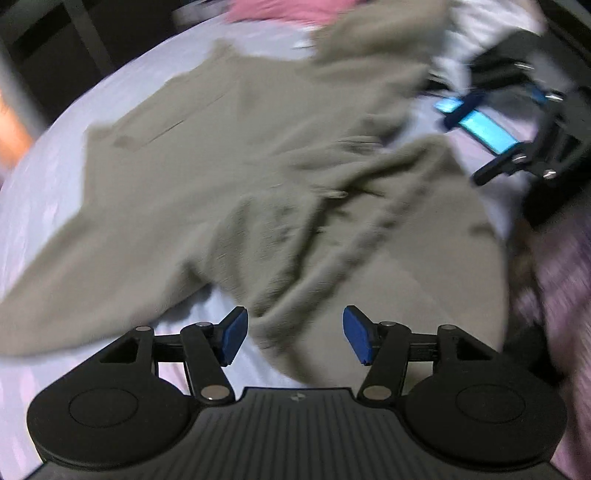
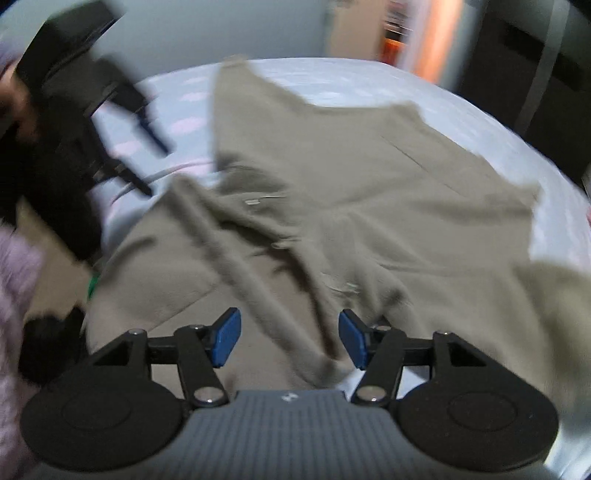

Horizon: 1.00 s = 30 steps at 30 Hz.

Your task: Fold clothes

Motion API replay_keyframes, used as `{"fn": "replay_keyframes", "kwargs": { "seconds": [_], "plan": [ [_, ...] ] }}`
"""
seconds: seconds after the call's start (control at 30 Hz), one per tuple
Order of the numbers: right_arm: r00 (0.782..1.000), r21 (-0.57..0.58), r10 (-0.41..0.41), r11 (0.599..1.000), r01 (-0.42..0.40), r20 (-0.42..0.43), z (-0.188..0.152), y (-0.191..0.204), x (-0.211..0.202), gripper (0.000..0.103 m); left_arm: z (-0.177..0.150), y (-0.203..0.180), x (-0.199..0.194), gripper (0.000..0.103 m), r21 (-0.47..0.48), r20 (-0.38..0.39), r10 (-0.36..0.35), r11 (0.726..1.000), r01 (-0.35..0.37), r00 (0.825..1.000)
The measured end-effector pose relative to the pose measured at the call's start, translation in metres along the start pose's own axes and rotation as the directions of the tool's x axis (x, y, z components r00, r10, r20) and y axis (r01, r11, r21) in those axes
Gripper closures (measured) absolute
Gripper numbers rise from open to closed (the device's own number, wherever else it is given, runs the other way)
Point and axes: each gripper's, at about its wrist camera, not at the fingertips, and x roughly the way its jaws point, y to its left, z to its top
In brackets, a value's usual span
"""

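Left gripper [image 1: 294,338] hangs over the near edge of the bed, blue pads parted about halfway and nothing between them; cloth lies below the gap, not pinched. Right gripper [image 2: 290,339] reads the same: jaws half open, empty, with a ridge of fabric running under them. Out from both lies the olive-grey garment [image 1: 229,155], spread on the pale bedsheet [image 1: 55,184], rumpled at the near end and flatter toward the far end. In the left view the right gripper [image 1: 491,129] sits off to the right, beside the garment's edge. The garment's long axis seems to run away from both hands, so each one looks nearest to its own near corner. Everything is blurred, so seams and hems are hard to call. A pink item [image 1: 273,9] lies past the far end.
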Motion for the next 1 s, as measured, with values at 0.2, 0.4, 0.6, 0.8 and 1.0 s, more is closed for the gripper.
{"fn": "replay_keyframes", "kwargs": {
  "seconds": [0.2,0.4,0.6,0.8,1.0],
  "plan": [
    [0.975,-0.293,0.162,0.935,-0.201,-0.15,-0.01,0.047,0.019,0.043,-0.006,-0.047,0.022,0.047,0.305,-0.09,-0.063,0.948,0.088,0.994],
    [0.962,-0.455,0.133,0.86,-0.232,-0.238,-0.034,0.074,0.041,0.036,-0.036,-0.086,0.044,0.047,0.604,-0.104,0.007,0.795,0.058,0.995],
    [0.97,-0.552,0.055,0.814,-0.182,-0.238,-0.054,0.088,0.053,0.034,-0.058,-0.102,0.068,0.046,0.701,-0.094,0.057,0.713,0.026,0.994],
    [0.975,-0.611,-0.002,0.78,-0.137,-0.22,-0.065,0.097,0.07,0.032,-0.065,-0.112,0.09,0.045,0.752,-0.058,0.111,0.658,-0.029,0.992],
    [0.98,-0.59,-0.009,0.8,-0.112,-0.199,-0.061,0.091,0.07,0.048,-0.042,-0.092,0.082,0.069,0.638,-0.088,0.046,0.769,0.021,0.995]
  ]
}}
